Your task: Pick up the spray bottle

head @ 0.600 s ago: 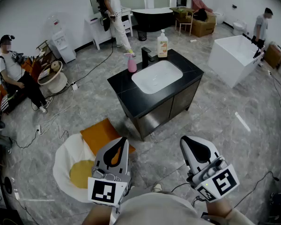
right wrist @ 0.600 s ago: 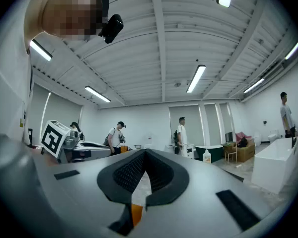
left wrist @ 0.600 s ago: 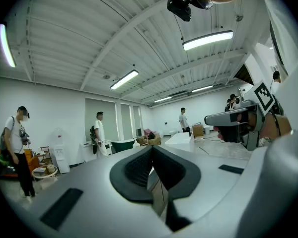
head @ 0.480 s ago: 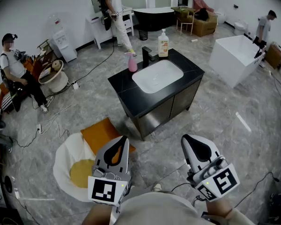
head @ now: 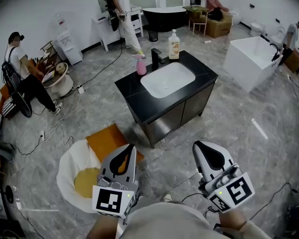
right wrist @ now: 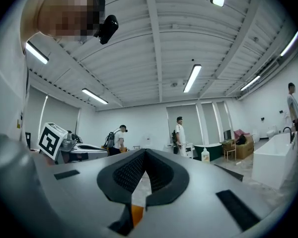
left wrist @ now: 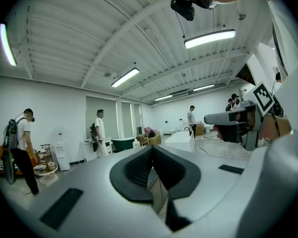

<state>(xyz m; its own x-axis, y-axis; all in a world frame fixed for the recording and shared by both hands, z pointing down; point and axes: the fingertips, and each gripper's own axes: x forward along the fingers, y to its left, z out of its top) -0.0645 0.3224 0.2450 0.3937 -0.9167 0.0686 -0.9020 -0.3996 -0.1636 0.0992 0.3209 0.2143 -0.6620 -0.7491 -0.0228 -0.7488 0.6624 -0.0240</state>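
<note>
The pink spray bottle (head: 140, 66) stands upright on the black vanity top (head: 134, 96), at its far left corner beside the faucet (head: 156, 60). Both grippers are held low in front of my body, far short of the vanity and level. In the head view my left gripper (head: 126, 152) is shut with nothing in it, and the left gripper view shows its jaws (left wrist: 151, 151) meeting at the tip. My right gripper (head: 203, 149) is likewise shut and empty, its pads (right wrist: 131, 172) closed together. The spray bottle is not visible in either gripper view.
A white sink (head: 168, 80) is set in the vanity, with a soap pump bottle (head: 173, 46) behind it. An orange cushion (head: 105, 142) and a white-and-yellow beanbag (head: 77, 176) lie on the floor by my left gripper. A white bathtub (head: 249, 61) stands right. Cables and several people surround.
Both grippers have stayed almost where they were. The person at the far left has risen from sitting and now stands bent over. The person at the far right has shifted rightwards.
</note>
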